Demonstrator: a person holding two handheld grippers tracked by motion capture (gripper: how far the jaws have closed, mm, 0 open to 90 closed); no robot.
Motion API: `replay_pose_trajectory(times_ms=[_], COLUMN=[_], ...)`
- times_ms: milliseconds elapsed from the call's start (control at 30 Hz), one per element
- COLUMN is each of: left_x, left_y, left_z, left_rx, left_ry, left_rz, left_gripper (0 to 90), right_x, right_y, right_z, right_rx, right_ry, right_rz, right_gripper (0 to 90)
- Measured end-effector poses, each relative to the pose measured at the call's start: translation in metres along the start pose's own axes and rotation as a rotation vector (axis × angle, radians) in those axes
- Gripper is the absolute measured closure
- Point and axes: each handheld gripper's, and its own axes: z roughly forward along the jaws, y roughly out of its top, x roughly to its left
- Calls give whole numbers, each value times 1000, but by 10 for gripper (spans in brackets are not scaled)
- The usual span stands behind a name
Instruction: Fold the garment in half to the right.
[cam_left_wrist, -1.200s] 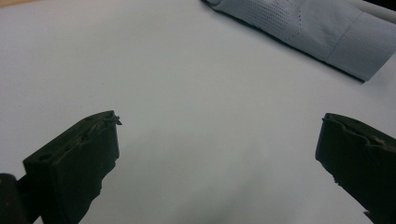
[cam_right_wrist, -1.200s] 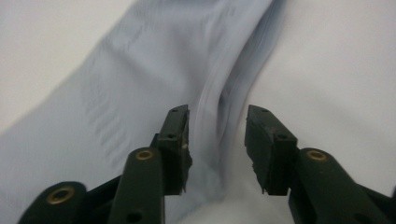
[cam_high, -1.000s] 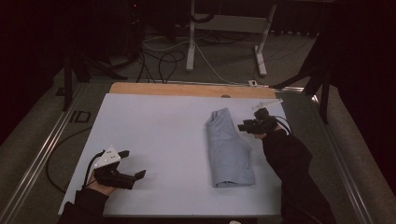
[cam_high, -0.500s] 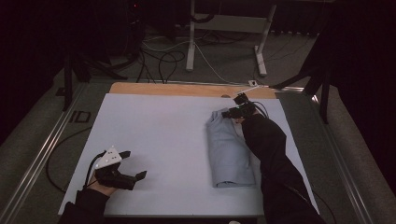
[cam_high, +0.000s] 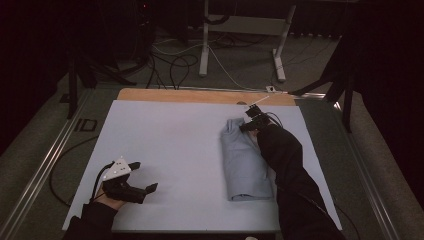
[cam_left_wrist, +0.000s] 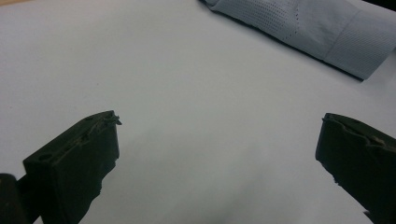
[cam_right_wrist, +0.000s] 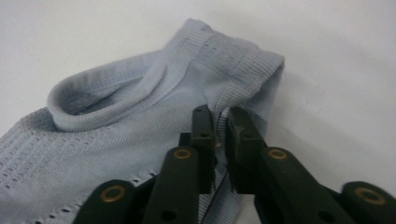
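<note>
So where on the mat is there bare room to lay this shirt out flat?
The widest free patch is the middle of the white mat, bordered by the wooden edge at the far side, the folded shirt on the right and the left tool at the near left. It is crowded along the right strip, where the right tool pinches the shirt.

Pale blue ribbed, perforated-knit garment (cam_right_wrist: 116, 135), white table cover (cam_high: 170, 145), black tongs (cam_right_wrist: 220, 126) with brass-coloured rivets

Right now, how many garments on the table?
1. A folded light-blue garment lies on the right half of the white table. The right gripper is at its far collar end. More layers could be folded inside.
</note>
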Motion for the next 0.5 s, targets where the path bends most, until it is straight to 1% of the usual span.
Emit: replay_pose_trajectory(times_ms=[33,67,167,267,300,333,367,433,467,500], left_x=[0,1,0,0,0,0,0,1,1,1], left_y=[0,0,0,0,0,0,0,0,0,0], left_z=[0,0,0,0,0,-1,-1,-1,-1,-1], left_rx=[0,-2,-3,-5,-5,-5,-8,-10,-13,-10], left_ry=[0,0,-1,-2,-2,-1,1,-1,0,-1], left_rz=[0,-3,-1,-2,-2,-1,3,3,-4,-2], left_gripper=[5,5,4,5,5,5,5,5,5,5], right_x=[0,3,6,7,6,5,4,3,3,2], right_y=[0,3,7,9,9,8,8,6,5,5], right_z=[0,-5,-12,-13,-13,-11,-10,-9,-8,-6], right_rx=[0,-24,-99,-119,-126,-122,-125,-149,-148,-144], right_ry=[0,-23,-4,-12,-1,7,2,19,17,20], right_rz=[0,-20,-18,-16,-7,-2,3,1,0,3], right_gripper=[845,850,853,853,853,853,853,853,853,852])
